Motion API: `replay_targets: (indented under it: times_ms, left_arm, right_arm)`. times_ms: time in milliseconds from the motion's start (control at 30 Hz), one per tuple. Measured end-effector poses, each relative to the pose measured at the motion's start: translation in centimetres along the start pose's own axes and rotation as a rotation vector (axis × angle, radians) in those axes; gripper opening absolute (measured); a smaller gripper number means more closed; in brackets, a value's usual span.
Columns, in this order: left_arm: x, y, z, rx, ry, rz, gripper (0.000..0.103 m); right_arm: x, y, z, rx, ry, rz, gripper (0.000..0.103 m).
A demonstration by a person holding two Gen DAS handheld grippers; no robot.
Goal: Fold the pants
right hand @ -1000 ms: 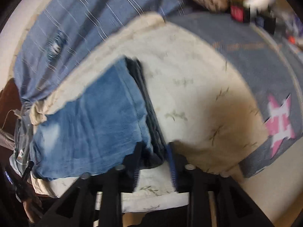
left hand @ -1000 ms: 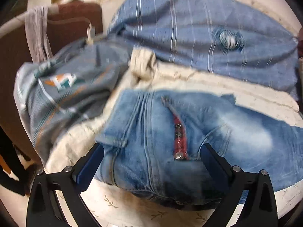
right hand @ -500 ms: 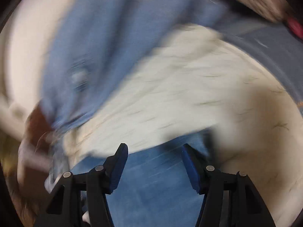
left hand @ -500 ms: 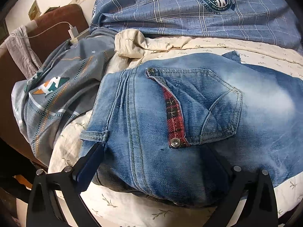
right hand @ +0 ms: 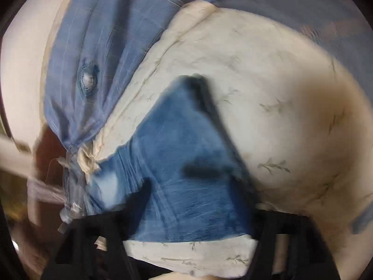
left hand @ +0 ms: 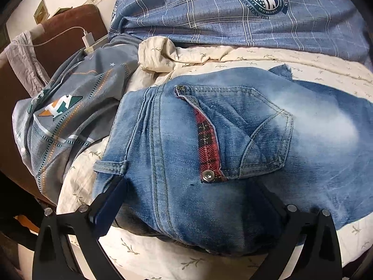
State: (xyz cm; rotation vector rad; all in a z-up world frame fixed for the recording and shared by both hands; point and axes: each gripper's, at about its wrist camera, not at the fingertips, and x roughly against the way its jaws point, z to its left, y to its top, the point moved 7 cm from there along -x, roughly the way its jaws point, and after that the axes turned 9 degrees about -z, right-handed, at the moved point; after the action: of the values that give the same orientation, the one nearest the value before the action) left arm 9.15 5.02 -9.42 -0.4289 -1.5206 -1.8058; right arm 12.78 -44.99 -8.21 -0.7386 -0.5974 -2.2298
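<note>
Folded blue jeans (left hand: pixel 233 144) lie on a cream leaf-print quilt (left hand: pixel 209 56), back pocket with a red plaid trim facing up. My left gripper (left hand: pixel 188 200) is open, its fingers (left hand: pixel 112 200) spread over the waistband end, holding nothing. In the blurred right wrist view the jeans (right hand: pixel 181 158) show as a folded stack on the quilt (right hand: pixel 279 93). My right gripper (right hand: pixel 193 196) is open above the jeans' near end, its fingers (right hand: pixel 142 193) wide apart.
A blue plaid pillow (left hand: pixel 233 11) lies behind the jeans. A grey patterned blanket (left hand: pixel 70 107) is bunched at the left. A brown headboard (left hand: pixel 70 28) carries a white charger cable (left hand: pixel 86 39). The quilt's front edge is near in the right wrist view.
My right gripper let go of the jeans' folded edge, opened wide and swung over the stack. My left gripper moved closer over the waistband and stayed open.
</note>
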Motion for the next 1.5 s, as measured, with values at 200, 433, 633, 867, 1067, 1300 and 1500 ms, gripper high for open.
replay_targets:
  times_ms: [200,433,633,867,1067,1300,1500]
  left_arm:
    - [3.9,1.5,1.2,0.124,-0.053,-0.122,0.102]
    - [6.2,4.3,-5.6,0.185,-0.332,-0.097,0.102]
    - [4.4,4.2,-14.6,0.127,-0.462,0.015,0.102]
    - [3.8,5.0,-19.6,0.005,-0.442,0.019,0.102]
    - [1.0,3.1,-21.9,-0.13,-0.366,0.098,0.103]
    - [4.4,5.0,-20.5,-0.055,-0.427,0.0,0.103]
    - [1.4,2.8,-21.7,-0.131,-0.372,0.105,0.103]
  right_arm:
    - [6.1,-0.7,2.6,0.048,0.086,-0.152,0.073]
    - [3.9,-3.1,-3.4,-0.119,0.016,-0.032,0.073]
    - [2.5,-2.1,-3.3,-0.137,0.037,-0.038,0.073]
    - [1.9,-1.9,-3.2,-0.06,-0.012,-0.007,0.071]
    - [1.5,-1.9,-3.6,-0.018,-0.087,0.015,0.048]
    - [2.3,-1.7,-3.4,-0.009,-0.095,0.01,0.04]
    - [1.0,-1.7,-4.0,-0.037,-0.084,0.019,0.04]
